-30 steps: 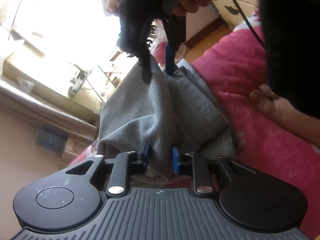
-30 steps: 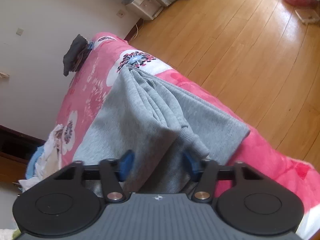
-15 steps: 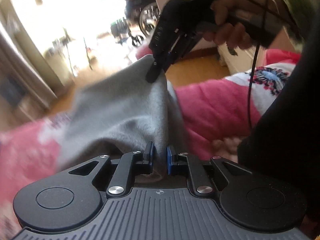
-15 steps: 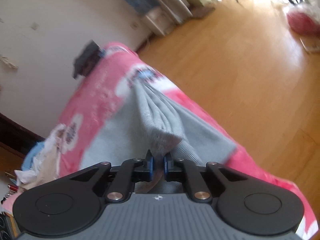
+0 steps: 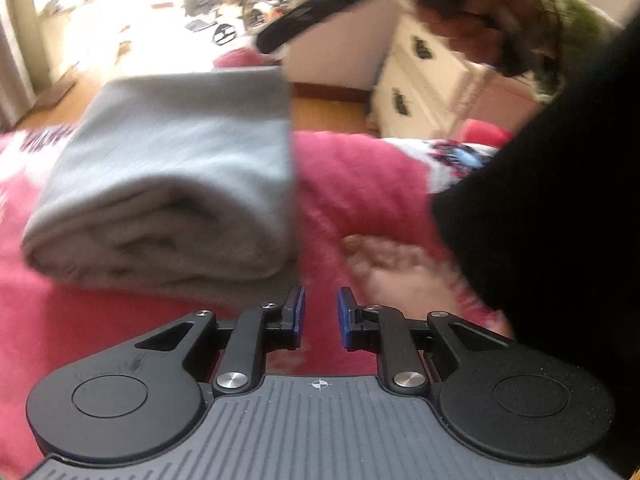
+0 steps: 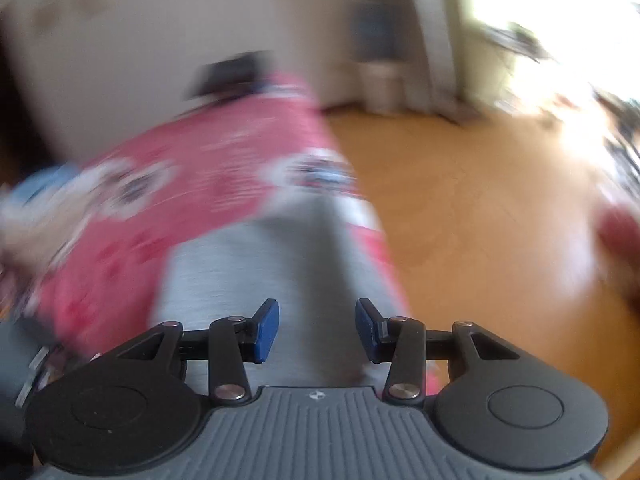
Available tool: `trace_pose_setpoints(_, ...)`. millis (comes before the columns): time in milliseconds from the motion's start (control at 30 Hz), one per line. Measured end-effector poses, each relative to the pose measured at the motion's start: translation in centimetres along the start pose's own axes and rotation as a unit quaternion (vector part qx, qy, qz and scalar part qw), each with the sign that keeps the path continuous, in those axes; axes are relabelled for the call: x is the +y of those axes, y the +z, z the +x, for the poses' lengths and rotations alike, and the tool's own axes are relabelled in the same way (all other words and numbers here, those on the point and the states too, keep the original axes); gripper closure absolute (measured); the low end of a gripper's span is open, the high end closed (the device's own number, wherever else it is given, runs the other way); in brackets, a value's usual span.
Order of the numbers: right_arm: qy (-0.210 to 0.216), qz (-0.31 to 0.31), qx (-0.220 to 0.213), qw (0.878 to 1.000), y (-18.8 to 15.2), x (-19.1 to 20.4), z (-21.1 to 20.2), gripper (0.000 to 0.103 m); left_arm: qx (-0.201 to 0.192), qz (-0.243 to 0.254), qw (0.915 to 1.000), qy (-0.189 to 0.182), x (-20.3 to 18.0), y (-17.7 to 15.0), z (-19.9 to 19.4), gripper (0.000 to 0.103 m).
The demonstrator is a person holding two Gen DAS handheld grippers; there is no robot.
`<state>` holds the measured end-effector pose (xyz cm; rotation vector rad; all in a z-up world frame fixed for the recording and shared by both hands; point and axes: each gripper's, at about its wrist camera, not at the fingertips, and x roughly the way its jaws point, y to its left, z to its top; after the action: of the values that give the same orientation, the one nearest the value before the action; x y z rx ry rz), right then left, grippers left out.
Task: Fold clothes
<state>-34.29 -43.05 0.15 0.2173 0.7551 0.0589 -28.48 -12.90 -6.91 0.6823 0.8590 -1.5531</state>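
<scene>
one grey garment (image 5: 172, 184) folded on one pink bed (image 5: 360, 184) | left hand-held gripper (image 5: 321, 317) slightly apart, empty | right hand-held gripper (image 6: 317, 330) wide apart, empty | one bare foot (image 5: 396, 268)

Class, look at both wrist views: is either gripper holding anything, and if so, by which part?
Nothing is held. The left gripper and right gripper are both open with empty jaws; the folded grey garment lies free on the pink bedspread.
</scene>
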Motion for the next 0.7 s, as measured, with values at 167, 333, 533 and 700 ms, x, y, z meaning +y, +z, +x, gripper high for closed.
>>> trace_pose_setpoints(167, 0.078, -0.124, 0.019, 0.989, 2.1, 6.3, 4.8, 0.075, 0.013, -0.11, 0.9915, 0.069, 5.5, -1.5, -0.1, 0.086)
trace_pose_setpoints(333, 0.122, -0.169, 0.086, 0.974, 0.9, 8.9, 10.9, 0.087, -0.033, -0.208, 0.9695, 0.126, 10.5, -1.6, -2.3, 0.086)
trace_pose_setpoints(533, 0.131, -0.217, 0.102, 0.962, -2.4, 9.5, 9.9, 0.087, -0.143, -0.278, 0.9369, 0.157, 14.2, 0.3, -5.0, 0.068)
trace_pose_setpoints(700, 0.112, -0.244, 0.102, 0.958, -3.8, 9.7, 8.2, 0.087, -0.127, -0.226, 0.9513, 0.167, 12.3, 3.4, -1.2, 0.066)
